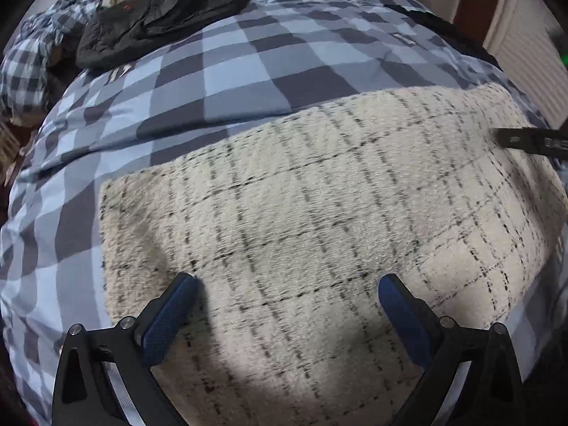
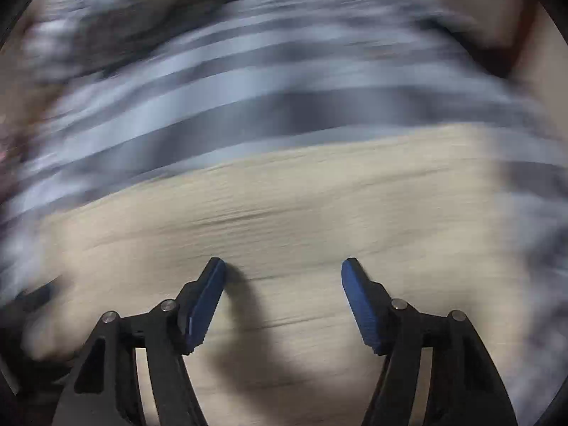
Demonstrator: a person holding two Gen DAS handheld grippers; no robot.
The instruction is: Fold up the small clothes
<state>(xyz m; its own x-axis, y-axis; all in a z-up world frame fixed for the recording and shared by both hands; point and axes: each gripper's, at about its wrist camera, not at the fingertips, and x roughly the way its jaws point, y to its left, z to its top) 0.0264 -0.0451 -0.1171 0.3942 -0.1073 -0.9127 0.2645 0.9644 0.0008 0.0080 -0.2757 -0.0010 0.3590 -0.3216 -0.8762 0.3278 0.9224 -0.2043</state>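
Cream plaid garment [image 1: 319, 213] lies flat on the checked bed [image 1: 248, 71], spread for folding. Left tool [image 1: 287, 294] hovers over its near part, fingers wide apart, holding nothing. Right tool [image 2: 284, 277] likewise spread and empty over the cloth; view blurred.

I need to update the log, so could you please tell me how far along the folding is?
Done: the cream checked garment lies flat as a neat rectangle on the blue checked bedcover. In hand: nothing; the left tool and right tool are both open above it. Left: possibly another fold, and the dark clothes piled farther back.
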